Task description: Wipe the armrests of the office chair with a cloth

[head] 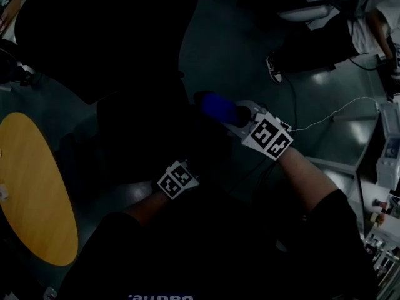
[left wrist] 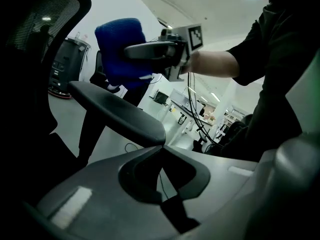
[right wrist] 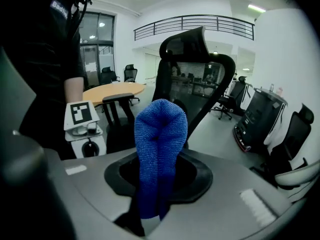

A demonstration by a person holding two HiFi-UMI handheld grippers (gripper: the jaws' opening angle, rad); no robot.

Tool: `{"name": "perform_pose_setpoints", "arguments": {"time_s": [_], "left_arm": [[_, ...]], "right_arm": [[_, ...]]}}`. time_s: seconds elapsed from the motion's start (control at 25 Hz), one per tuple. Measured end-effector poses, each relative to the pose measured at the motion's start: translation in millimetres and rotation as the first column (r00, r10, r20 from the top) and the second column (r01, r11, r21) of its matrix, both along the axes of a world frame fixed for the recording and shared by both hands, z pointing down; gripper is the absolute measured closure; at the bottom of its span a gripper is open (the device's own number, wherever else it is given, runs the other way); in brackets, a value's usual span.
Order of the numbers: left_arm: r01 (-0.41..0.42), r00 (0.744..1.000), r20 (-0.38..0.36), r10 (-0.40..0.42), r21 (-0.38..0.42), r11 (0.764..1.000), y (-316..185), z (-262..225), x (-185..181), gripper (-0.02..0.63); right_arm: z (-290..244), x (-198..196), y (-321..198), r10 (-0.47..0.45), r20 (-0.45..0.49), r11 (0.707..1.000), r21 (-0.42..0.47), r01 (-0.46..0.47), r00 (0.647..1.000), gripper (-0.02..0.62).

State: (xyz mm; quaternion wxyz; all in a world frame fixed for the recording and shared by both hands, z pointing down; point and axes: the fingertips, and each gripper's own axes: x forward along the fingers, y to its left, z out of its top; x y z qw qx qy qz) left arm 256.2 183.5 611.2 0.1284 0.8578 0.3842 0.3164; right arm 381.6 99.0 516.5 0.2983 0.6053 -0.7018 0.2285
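My right gripper (right wrist: 158,184) has its jaws pinched on the blue cloth (right wrist: 160,134). The cloth stands up folded out of the jaws, centre of the right gripper view. The office chair (right wrist: 196,66) is behind it, mesh back and headrest filling upper centre. One armrest (right wrist: 118,99) shows left of the cloth, near it but apart. My left gripper (right wrist: 82,121) is low at the left edge of the frame, just beside that armrest. A round table (right wrist: 112,90) with a wood top sits further back on the left.

In the left gripper view the jaws of the left gripper come together at the tips with nothing between them, lower centre of frame. The end of the armrest lies right at those tips; I cannot tell if they touch. The armrest runs from there to the upper left. The cloth hangs above its far part, upper left centre, clamped in the right gripper. Contact between cloth and armrest is not clear.

The head view is very dark. The cloth is a blue patch at centre, the right gripper just right of it, the left gripper below centre. The chair is only a black mass. The round table is at the left edge and the grey floor (head: 237,49) is upper centre.
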Motion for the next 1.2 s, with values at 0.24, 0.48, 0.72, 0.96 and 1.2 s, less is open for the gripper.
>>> {"name": "perform_pose_setpoints", "arguments": {"time_s": [0.24, 0.48, 0.72, 0.96, 1.2], "left_arm": [[-0.013, 1.0, 0.009, 0.013, -0.004, 1.0, -2, 0, 0, 0.586], [-0.019, 1.0, 0.02, 0.019, 0.004, 1.0, -4, 1, -2, 0.586], [-0.011, 1.0, 0.029, 0.011, -0.014, 1.0, -5, 2, -2, 0.586], [-0.002, 0.999, 0.038, 0.003, -0.019, 1.0, 0, 2, 1, 0.586], [-0.006, 0.999, 0.036, 0.006, -0.012, 1.0, 2, 3, -1, 0.586]], "right_arm": [[4, 68, -33, 0.014, -0.076, 1.0, -0.015, -0.016, 0.997, 0.483], [31, 87, -54, 0.007, -0.06, 0.999, -0.044, -0.01, 0.998, 0.483], [59, 87, -63, 0.034, 0.018, 0.997, -0.07, -0.033, 0.999, 0.483], [79, 81, -53, 0.074, 0.081, 0.995, -0.071, -0.068, 0.994, 0.483], [77, 77, -46, 0.118, 0.101, 0.992, -0.045, -0.114, 0.988, 0.483]]}}
